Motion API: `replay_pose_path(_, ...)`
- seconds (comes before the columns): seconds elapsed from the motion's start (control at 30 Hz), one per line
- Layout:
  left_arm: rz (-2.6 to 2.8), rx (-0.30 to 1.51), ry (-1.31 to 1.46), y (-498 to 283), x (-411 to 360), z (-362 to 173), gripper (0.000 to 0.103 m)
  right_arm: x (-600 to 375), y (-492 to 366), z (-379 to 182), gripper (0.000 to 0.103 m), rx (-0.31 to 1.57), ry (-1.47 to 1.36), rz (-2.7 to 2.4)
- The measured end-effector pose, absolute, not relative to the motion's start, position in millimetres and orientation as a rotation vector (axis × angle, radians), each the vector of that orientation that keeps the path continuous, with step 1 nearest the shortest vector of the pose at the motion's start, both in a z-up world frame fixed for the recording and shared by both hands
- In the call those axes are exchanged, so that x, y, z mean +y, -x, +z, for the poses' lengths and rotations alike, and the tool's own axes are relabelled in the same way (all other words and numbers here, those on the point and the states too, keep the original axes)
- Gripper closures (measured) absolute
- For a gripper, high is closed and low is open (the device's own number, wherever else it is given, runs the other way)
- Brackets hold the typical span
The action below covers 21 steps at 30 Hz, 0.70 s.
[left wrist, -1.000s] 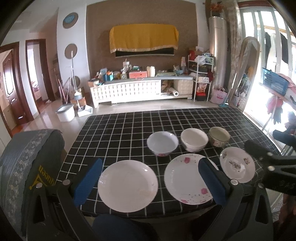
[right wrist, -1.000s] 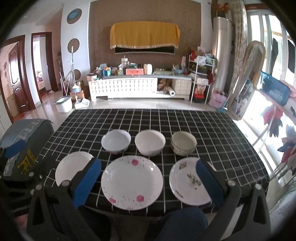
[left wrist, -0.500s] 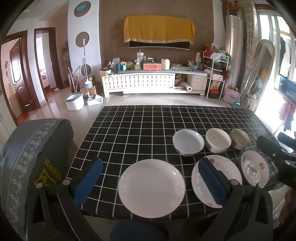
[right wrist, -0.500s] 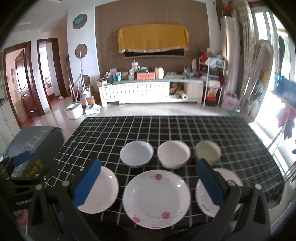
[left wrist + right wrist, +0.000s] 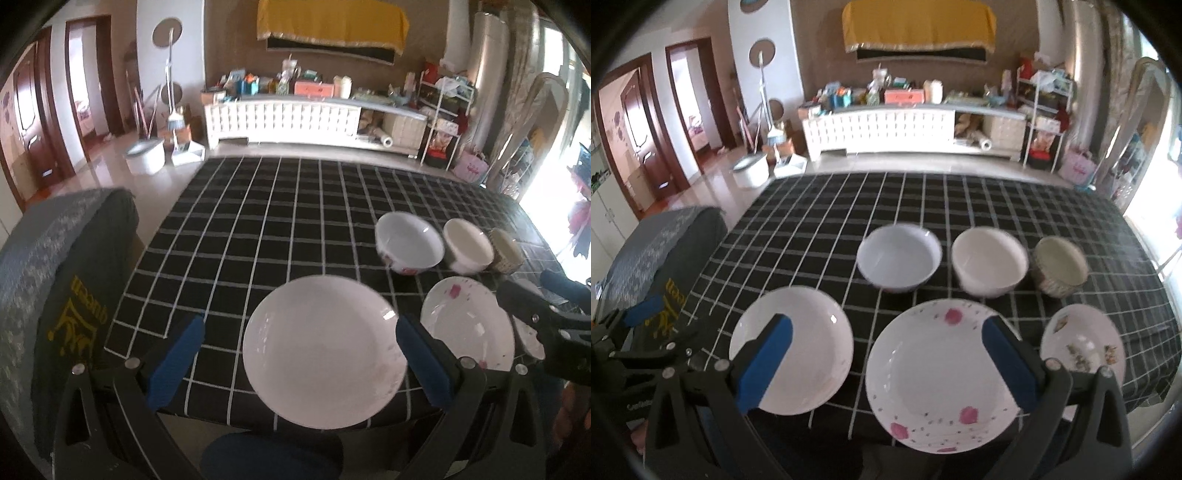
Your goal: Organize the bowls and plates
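Observation:
Three plates line the near edge of a black checked table [image 5: 960, 195]: a plain white plate [image 5: 325, 350] [image 5: 792, 349], a pink-flowered plate [image 5: 942, 373] [image 5: 467, 326] and a small patterned plate [image 5: 1084, 343]. Behind them stand a white bowl [image 5: 899, 256] [image 5: 408, 247], a cream bowl [image 5: 988, 260] [image 5: 467, 249] and a small patterned bowl [image 5: 1060, 266] [image 5: 506, 249]. My left gripper [image 5: 301, 354] is open around the plain plate's near part. My right gripper [image 5: 890, 362] is open, straddling the flowered plate. Neither holds anything.
A chair back with a grey cover [image 5: 62, 280] stands at the table's left side. The far half of the table [image 5: 314, 199] holds nothing. Beyond it are a white cabinet [image 5: 288, 122], a bucket [image 5: 146, 157] and shelving [image 5: 443, 122].
Both grippers have moved closer to the table and lower. The left view has shifted left, so the plain plate now sits between its fingers. The dishes have not moved.

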<state>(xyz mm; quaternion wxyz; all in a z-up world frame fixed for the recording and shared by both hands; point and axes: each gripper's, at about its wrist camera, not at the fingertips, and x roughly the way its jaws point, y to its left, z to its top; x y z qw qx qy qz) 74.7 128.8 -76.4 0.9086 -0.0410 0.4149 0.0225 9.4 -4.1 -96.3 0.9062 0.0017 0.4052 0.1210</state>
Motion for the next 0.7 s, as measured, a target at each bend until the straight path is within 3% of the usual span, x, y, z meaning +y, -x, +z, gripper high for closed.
replay_pose_path(0.2, 0.055, 0.934, 0.127, -89, 144, -106, 0.005, 5, -21, -118, 0.002, 0.9, -0.021, 0.293)
replay_pose_path(0.37, 0.061, 1.0, 0.121, -98, 148, -126, 0.032, 14, -33, -140, 0.016, 0.965, -0.016, 0.334)
replay_pose_path(0.5, 0.074, 1.068, 0.136, -104, 156, -146, 0.052, 25, -41, -156, 0.039, 1.014, -0.002, 0.368)
replay_pose_path(0.6, 0.091, 1.093, 0.149, -107, 165, -155, 0.057, 35, -48, -166, 0.048, 1.036, 0.03, 0.407)
replay_pose_path(0.7, 0.105, 1.113, 0.164, -109, 173, -162, 0.074, 42, -56, -171, 0.052, 1.047, 0.045, 0.442)
